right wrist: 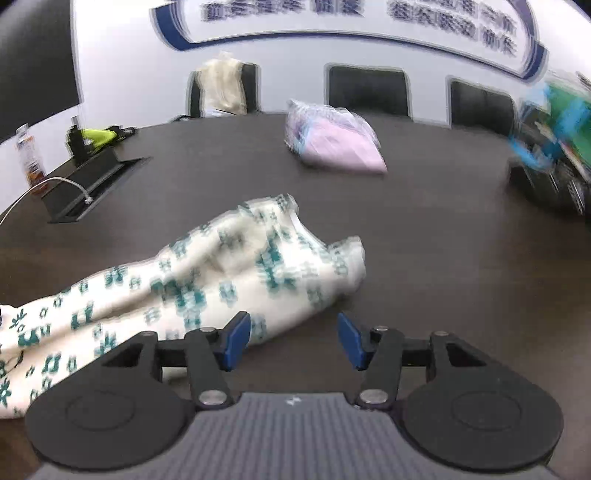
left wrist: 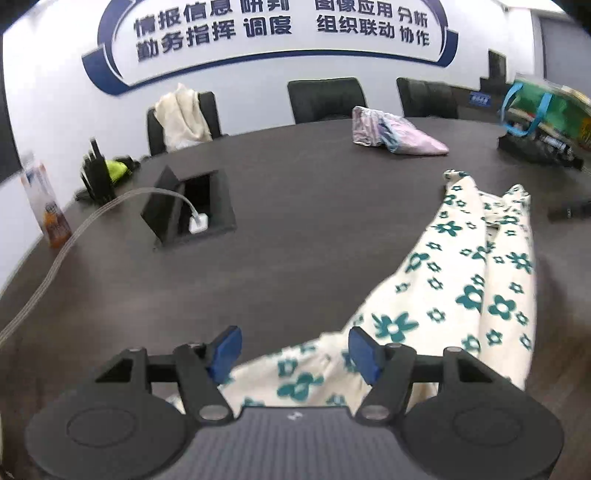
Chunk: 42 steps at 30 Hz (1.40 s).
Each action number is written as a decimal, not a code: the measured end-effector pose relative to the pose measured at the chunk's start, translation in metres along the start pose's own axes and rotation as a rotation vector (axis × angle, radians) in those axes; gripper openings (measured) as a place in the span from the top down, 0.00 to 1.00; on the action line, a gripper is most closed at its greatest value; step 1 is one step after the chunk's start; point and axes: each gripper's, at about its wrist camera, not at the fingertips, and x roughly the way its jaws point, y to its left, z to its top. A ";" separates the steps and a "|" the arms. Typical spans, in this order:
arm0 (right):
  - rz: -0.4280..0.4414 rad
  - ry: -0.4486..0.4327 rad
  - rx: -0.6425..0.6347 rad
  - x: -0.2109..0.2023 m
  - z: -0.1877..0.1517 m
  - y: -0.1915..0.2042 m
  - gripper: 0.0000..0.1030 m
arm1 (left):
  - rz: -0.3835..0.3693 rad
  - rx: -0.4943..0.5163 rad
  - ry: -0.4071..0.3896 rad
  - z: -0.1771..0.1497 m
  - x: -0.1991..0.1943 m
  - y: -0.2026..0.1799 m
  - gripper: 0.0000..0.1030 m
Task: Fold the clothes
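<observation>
An office meeting room: long dark conference table (left wrist: 295, 177), black chairs (left wrist: 325, 98), slogan wall sign (left wrist: 280, 29).

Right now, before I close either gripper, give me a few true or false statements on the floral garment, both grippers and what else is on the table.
1. Both grippers are open. True: left gripper and right gripper both show a gap between the blue pads.
2. The floral garment is folded into a neat square. False: it lies stretched out and rumpled on the dark table.
3. The right gripper is clamped on the garment. False: nothing sits between its pads.
4. A pink bagged bundle lies farther back. True.
5. The table's cable hatch is closed. False: its lid is up, with a white plug inside.
</observation>
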 end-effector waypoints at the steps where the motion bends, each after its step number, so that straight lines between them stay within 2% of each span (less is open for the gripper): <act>1: 0.011 0.007 0.039 -0.001 -0.004 -0.001 0.48 | -0.024 -0.007 0.006 -0.004 0.000 0.003 0.39; 3: 0.052 0.024 0.096 0.001 -0.009 0.000 0.48 | -0.036 -0.021 0.018 -0.012 0.002 0.007 0.39; 4: 0.081 0.034 0.114 0.004 -0.010 0.001 0.48 | -0.042 -0.029 0.022 -0.015 0.001 0.008 0.43; 6: 0.100 0.063 0.131 0.019 -0.006 0.009 0.58 | -0.055 -0.047 0.027 -0.020 0.000 0.011 0.50; 8: 0.111 0.081 0.117 0.038 0.002 0.016 0.78 | -0.064 -0.066 0.024 -0.025 -0.002 0.012 0.58; 10: 0.102 0.082 0.105 0.055 0.010 0.021 0.85 | -0.064 -0.074 0.021 -0.029 -0.005 0.008 0.63; 14: 0.113 0.095 0.093 0.093 0.041 0.025 0.89 | -0.037 -0.142 0.022 -0.035 -0.013 -0.013 0.70; 18: 0.064 0.114 0.047 0.146 0.088 0.042 0.95 | -0.024 -0.227 0.023 -0.040 -0.024 -0.050 0.76; 19: 0.067 0.099 0.018 0.141 0.090 0.048 0.95 | -0.037 -0.238 0.018 -0.041 -0.026 -0.062 0.76; 21: 0.074 0.070 -0.041 0.129 0.092 0.060 0.95 | -0.081 -0.253 0.007 -0.042 -0.032 -0.084 0.76; 24: 0.085 0.025 -0.129 0.112 0.095 0.078 0.94 | -0.242 -0.285 -0.057 -0.046 -0.057 -0.081 0.73; 25: 0.088 0.010 -0.158 0.106 0.097 0.084 0.92 | -0.245 -0.281 -0.092 -0.050 -0.067 -0.073 0.67; 26: 0.092 -0.004 -0.187 0.101 0.098 0.090 0.87 | -0.225 -0.272 -0.130 -0.056 -0.077 -0.065 0.54; 27: 0.095 -0.019 -0.217 0.095 0.099 0.096 0.81 | -0.204 -0.263 -0.167 -0.061 -0.087 -0.056 0.46; 28: 0.099 -0.034 -0.246 0.089 0.100 0.102 0.66 | -0.184 -0.251 -0.184 -0.066 -0.090 -0.049 0.34; 29: 0.103 -0.049 -0.274 0.083 0.101 0.108 0.58 | -0.164 -0.239 -0.193 -0.071 -0.091 -0.043 0.33; 30: 0.130 -0.071 -0.283 0.061 0.083 0.107 0.57 | -0.158 -0.247 -0.183 -0.076 -0.089 -0.038 0.33; 33: 0.238 -0.062 -0.283 0.010 0.030 0.107 0.57 | -0.166 -0.282 -0.153 -0.089 -0.080 -0.030 0.33; 36: 0.367 -0.045 -0.285 -0.030 -0.016 0.116 0.57 | -0.163 -0.261 -0.148 -0.096 -0.076 -0.036 0.33; 37: 0.413 -0.038 -0.286 -0.042 -0.031 0.120 0.57 | -0.159 -0.250 -0.146 -0.097 -0.075 -0.039 0.34; 38: 0.459 -0.031 -0.287 -0.053 -0.046 0.125 0.57 | -0.146 -0.243 -0.132 -0.098 -0.073 -0.042 0.45; 39: 0.492 -0.032 -0.309 -0.062 -0.058 0.132 0.57 | -0.132 -0.243 -0.110 -0.099 -0.072 -0.044 0.57; 40: 0.509 -0.041 -0.322 -0.068 -0.066 0.139 0.57 | -0.121 -0.250 -0.102 -0.100 -0.073 -0.046 0.78; 42: 0.542 -0.059 -0.348 -0.079 -0.082 0.151 0.57 | -0.125 -0.282 -0.099 -0.102 -0.072 -0.043 0.87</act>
